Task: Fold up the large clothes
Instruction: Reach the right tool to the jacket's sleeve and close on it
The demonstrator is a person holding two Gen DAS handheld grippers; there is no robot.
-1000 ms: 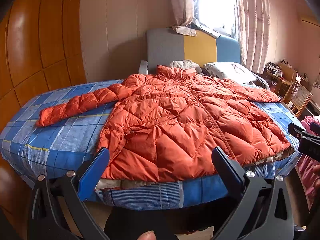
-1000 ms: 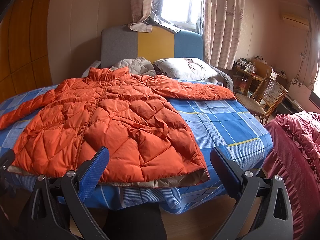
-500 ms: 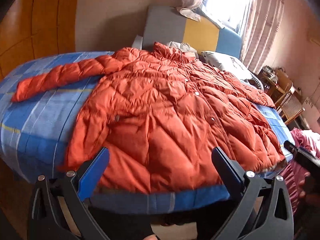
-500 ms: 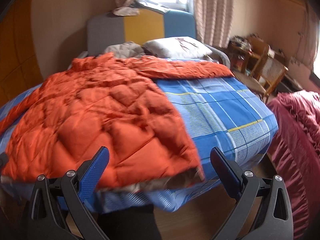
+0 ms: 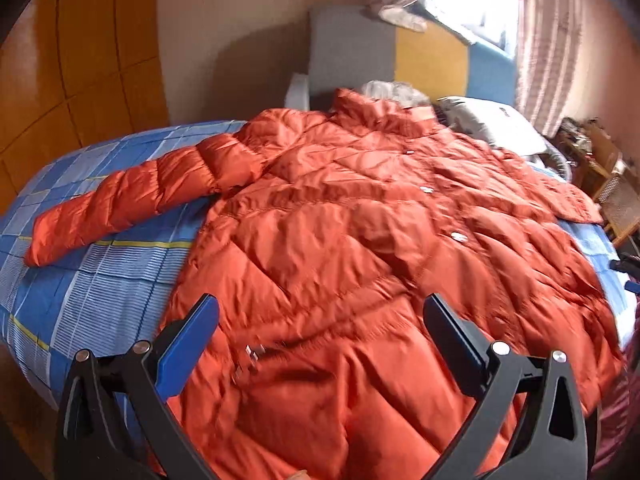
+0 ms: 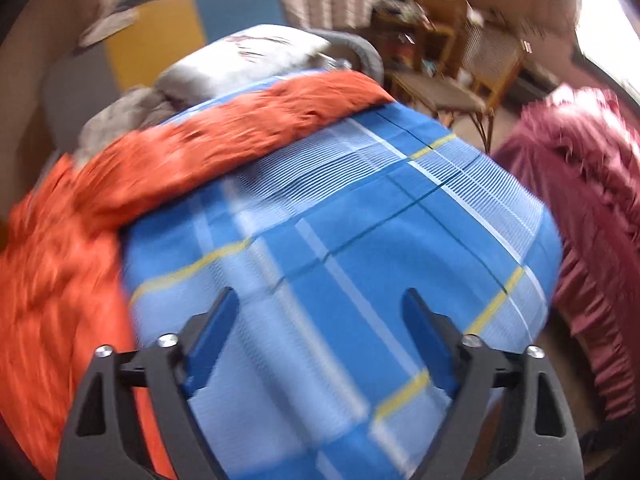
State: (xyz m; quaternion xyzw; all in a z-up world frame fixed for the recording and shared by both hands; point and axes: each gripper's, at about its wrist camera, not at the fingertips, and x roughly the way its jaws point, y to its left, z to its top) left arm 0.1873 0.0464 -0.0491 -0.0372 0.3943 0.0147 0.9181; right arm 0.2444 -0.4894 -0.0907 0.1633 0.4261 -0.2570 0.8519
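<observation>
- Puffy orange quilted jacket [image 5: 360, 240] lies spread front-up on the blue plaid bed sheet [image 5: 100, 280], one sleeve [image 5: 132, 196] stretched out left.
- Left gripper [image 5: 320, 328] hangs over the jacket's lower half, fingers spread wide, nothing pinched.
- Right gripper [image 6: 320, 320] over bare sheet beside the jacket's other sleeve [image 6: 260, 120]; jaws closing, nothing between them.
- Right view blurred.

Bed [image 5: 100, 280] under spread orange jacket [image 5: 360, 260]
</observation>
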